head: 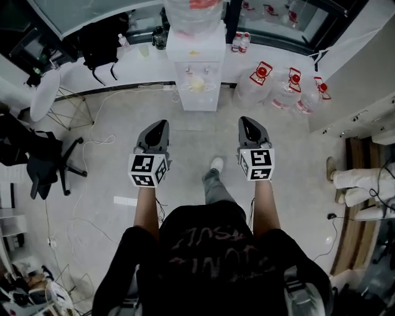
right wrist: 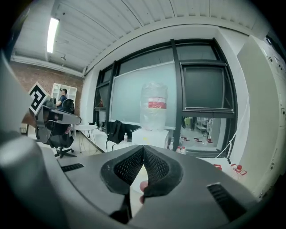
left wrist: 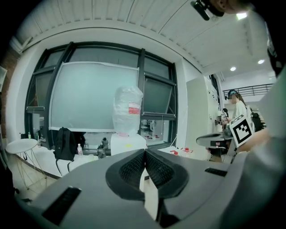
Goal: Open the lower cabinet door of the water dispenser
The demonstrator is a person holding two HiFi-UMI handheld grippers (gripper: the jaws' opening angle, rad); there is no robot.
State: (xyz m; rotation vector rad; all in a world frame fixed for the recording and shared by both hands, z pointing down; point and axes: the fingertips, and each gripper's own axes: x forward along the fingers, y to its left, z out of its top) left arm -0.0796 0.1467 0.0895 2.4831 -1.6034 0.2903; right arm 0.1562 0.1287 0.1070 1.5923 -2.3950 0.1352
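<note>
The white water dispenser stands against the window ledge straight ahead, with a wrapped bottle on top. Its lower cabinet door is closed as far as I can see. My left gripper and right gripper are held side by side over the floor, well short of the dispenser and touching nothing. In the left gripper view the jaw tips meet, with the dispenser beyond them. In the right gripper view the tips also meet, empty, in front of the dispenser.
Several large water jugs stand on the floor right of the dispenser. A black office chair and a round white table are at the left. A black backpack sits on the ledge. Cables trail over the floor.
</note>
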